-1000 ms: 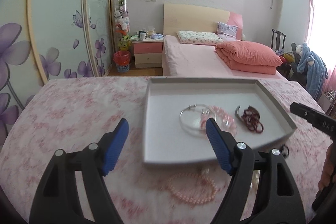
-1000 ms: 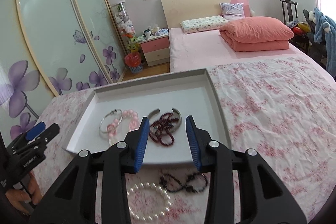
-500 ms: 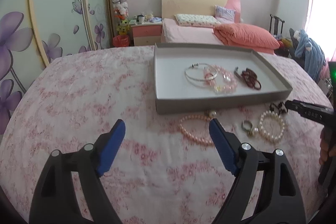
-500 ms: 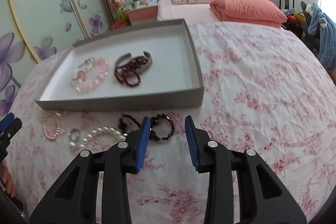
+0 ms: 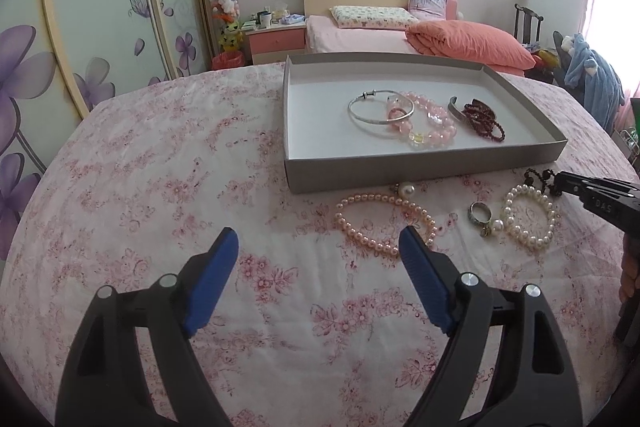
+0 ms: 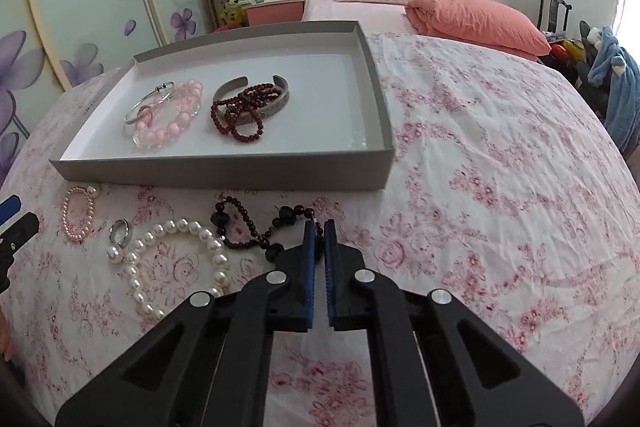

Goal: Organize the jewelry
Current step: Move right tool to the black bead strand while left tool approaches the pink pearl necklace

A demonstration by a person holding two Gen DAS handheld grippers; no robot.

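A grey tray (image 5: 420, 171) (image 6: 224, 171) on the flowered bedspread holds a silver bangle (image 5: 352, 111), a pink bead bracelet (image 6: 172, 137), a grey cuff and dark red beads (image 6: 236, 123). In front of the tray lie a pink pearl bracelet (image 5: 376, 197), a ring (image 5: 480, 215), a white pearl bracelet (image 6: 216, 255) and a dark bead bracelet (image 6: 286, 215). My right gripper (image 6: 319, 227) is shut on the right end of the dark bead bracelet, low over the cloth. My left gripper (image 5: 318, 241) stands open above the bedspread, its right finger just short of the pink pearl bracelet, nothing between the fingers.
The right gripper's tip (image 5: 560, 183) shows at the right edge of the left wrist view. Beyond the spread stand a bed with an orange quilt (image 5: 468, 43), a pink nightstand (image 5: 276, 43) and wardrobe doors with purple flowers on the left.
Both grippers came down closer to the bedspread in front of the tray. The right gripper's jaws closed onto the dark bead bracelet. The left gripper stayed open.
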